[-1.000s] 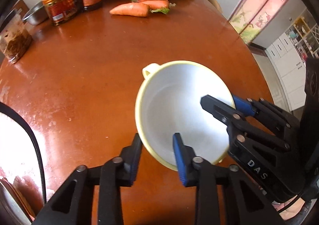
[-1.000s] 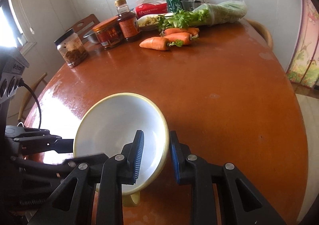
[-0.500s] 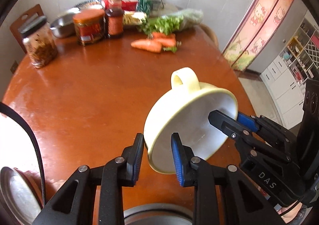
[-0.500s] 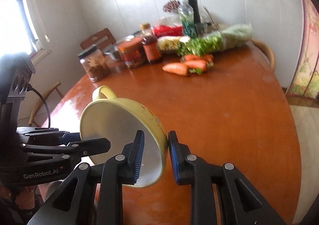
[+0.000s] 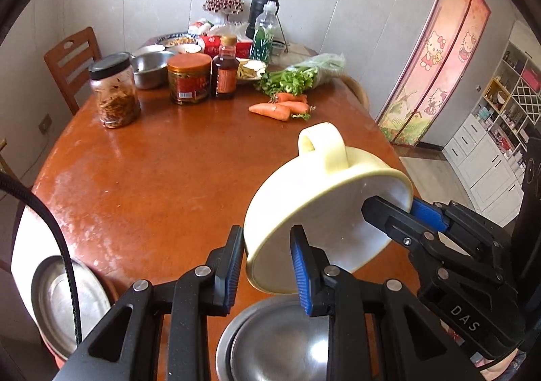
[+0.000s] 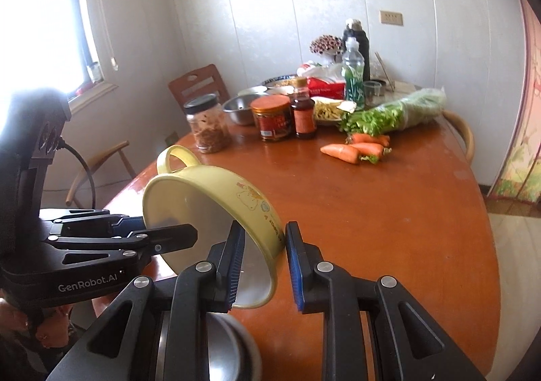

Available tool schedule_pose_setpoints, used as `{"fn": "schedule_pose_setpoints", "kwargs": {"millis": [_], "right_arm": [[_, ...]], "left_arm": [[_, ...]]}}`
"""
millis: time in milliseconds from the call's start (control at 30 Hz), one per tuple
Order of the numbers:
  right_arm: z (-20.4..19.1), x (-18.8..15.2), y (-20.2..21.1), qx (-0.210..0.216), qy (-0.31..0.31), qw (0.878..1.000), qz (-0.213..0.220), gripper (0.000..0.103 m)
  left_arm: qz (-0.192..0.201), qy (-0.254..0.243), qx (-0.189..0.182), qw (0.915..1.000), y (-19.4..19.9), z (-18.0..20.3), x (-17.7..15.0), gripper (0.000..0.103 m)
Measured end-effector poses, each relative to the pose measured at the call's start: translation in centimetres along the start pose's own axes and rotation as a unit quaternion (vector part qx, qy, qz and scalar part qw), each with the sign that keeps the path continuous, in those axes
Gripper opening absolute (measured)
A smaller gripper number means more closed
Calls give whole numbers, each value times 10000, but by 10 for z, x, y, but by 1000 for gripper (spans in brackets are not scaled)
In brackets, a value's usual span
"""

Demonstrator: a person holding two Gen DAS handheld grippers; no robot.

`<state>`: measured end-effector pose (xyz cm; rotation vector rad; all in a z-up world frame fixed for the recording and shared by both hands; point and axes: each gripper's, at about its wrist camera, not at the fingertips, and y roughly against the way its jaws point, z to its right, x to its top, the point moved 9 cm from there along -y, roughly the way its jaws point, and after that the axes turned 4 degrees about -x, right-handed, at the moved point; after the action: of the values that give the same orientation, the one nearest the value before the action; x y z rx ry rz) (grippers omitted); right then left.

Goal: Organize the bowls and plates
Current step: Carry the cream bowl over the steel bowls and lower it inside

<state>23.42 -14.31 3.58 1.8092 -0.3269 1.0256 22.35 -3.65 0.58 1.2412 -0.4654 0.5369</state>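
Note:
A pale yellow bowl (image 5: pixel 314 198) with a loop handle and a white inside hangs tilted above the round brown table (image 5: pixel 152 178), its opening turned toward me. My left gripper (image 5: pixel 267 266) is shut on its near rim. My right gripper (image 5: pixel 389 212) is shut on the opposite rim. In the right wrist view the yellow bowl (image 6: pixel 216 188) shows a cartoon print, with the right gripper (image 6: pixel 263 259) clamping its rim and the left gripper (image 6: pixel 182 232) reaching into it from the left. Below the yellow bowl sits a steel bowl (image 5: pixel 277 340), also seen as the steel bowl (image 6: pixel 216 347).
A steel plate (image 5: pixel 57 296) lies at the table's near left edge. At the far side stand a glass jar (image 5: pixel 115 90), a red-lidded jar (image 5: pixel 189 78), a sauce bottle (image 5: pixel 225 68), carrots (image 5: pixel 277 109), bagged greens (image 5: pixel 304 75) and another steel bowl (image 5: pixel 148 68). A wooden chair (image 5: pixel 72 63) stands behind.
Both grippers have risen with the yellow bowl and tipped it up, handle uppermost. The steel bowl beneath and the steel plate at left have come into view.

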Motion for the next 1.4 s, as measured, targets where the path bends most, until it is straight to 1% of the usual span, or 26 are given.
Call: {"fn": "schedule_pose_setpoints", "kwargs": {"millis": [133,300,433,733,1100,1400], "right_arm": [[-15,-4,17,38,34,9999,141,25],[-32,-13,32,69,121,9997,217,25],[-41,-19,41,93,170,9995,256,25],[-50,-42,50,134,162,9996,210,25],[-46,-88,36,196,-115,9997,-129,26],[-40,-109,24,183,-179,9992,-302,27]], "left_arm": [[129,-28,-21,9999,19,-2,-9,29],[270,2,-40,9996,36,-6,-20,29],[314,5,-57,9995,42,-8,-28,29],[201,-114,22,9997,43,-8,-51,29],[-107,-214,101,9997,27,-3,-85,29],[-241,-238,170,9993,15,-3,-95,29]]}}
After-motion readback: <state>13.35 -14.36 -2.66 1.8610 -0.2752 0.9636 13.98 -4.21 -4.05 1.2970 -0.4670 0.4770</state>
